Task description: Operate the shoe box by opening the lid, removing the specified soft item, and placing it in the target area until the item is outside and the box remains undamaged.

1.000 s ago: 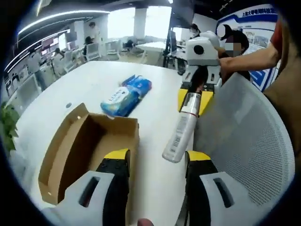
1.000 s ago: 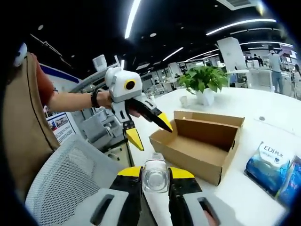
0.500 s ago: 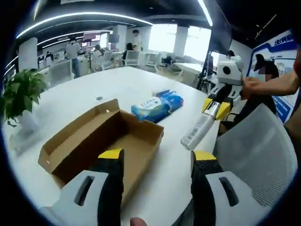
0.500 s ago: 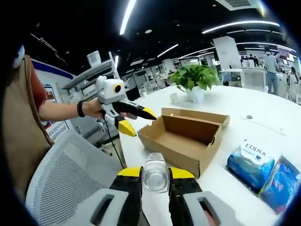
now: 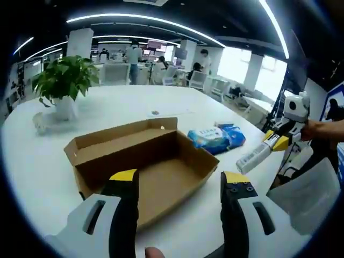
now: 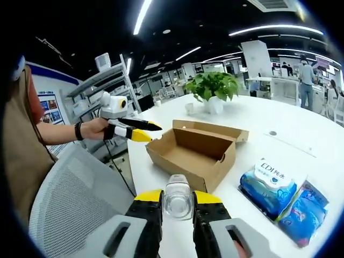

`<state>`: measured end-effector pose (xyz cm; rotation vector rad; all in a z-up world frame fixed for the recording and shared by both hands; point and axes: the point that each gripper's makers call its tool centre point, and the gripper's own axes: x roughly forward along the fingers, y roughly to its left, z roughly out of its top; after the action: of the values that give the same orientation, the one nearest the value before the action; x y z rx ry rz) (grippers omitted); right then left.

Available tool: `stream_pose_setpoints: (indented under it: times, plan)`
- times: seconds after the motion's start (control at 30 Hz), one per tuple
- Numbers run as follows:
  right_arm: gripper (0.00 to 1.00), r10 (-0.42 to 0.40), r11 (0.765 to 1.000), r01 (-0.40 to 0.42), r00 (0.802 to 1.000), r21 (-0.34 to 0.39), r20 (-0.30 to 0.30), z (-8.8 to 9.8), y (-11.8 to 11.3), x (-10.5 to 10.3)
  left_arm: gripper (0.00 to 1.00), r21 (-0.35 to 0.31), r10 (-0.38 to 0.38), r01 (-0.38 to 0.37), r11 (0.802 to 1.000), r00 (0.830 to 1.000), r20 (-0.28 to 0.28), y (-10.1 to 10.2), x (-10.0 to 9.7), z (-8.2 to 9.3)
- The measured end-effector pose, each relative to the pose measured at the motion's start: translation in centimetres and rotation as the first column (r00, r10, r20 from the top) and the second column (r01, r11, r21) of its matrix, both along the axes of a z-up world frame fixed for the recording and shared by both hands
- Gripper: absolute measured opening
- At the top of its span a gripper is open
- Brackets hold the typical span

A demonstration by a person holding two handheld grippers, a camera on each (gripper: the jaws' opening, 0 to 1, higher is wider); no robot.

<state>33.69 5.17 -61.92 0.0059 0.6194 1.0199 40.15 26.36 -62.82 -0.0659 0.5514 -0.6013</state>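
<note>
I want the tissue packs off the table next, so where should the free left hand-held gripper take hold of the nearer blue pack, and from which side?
Grip the nearer blue tissue pack across its narrow width, at the middle, coming down from above. It lies flat on the white table, with a second pack close beside it and the open cardboard box on its other side, so a side approach looks crowded. The left hand-held gripper is open and empty.

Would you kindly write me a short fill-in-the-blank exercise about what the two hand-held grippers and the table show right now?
1. The right hand-held gripper is shut on a clear ____.
2. The cardboard box on the white table lies ____, its inside bare.
3. The blue wipes packs lie ____ the box.
4. The left hand-held gripper holds ____.

Missing words: bottle; open; outside; nothing
</note>
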Motion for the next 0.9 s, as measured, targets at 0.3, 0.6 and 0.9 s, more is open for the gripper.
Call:
stream_pose_setpoints:
  times: [0.3, 0.6, 0.9]
  plan:
    - [0.16, -0.028, 0.999, 0.028, 1.000, -0.015, 0.008, 0.6, -2.4, 2.3, 0.60, 0.001, 0.116, -0.116, 0.993, 0.993, -0.008, 1.4, 0.6, -0.5]
    - [0.16, -0.004, 0.994, 0.007, 1.000, -0.108, 0.021, 0.1, -4.5, 4.7, 0.59, -0.010, 0.169, -0.169, 0.986, 0.986, -0.008, 1.5, 0.8, 0.3]
    - [0.16, 0.069, 0.969, -0.057, 0.997, -0.241, 0.043, -0.1, -6.4, 7.5, 0.59, 0.012, 0.171, -0.171, 0.985, 0.985, -0.010, 1.1, 0.4, 0.0]
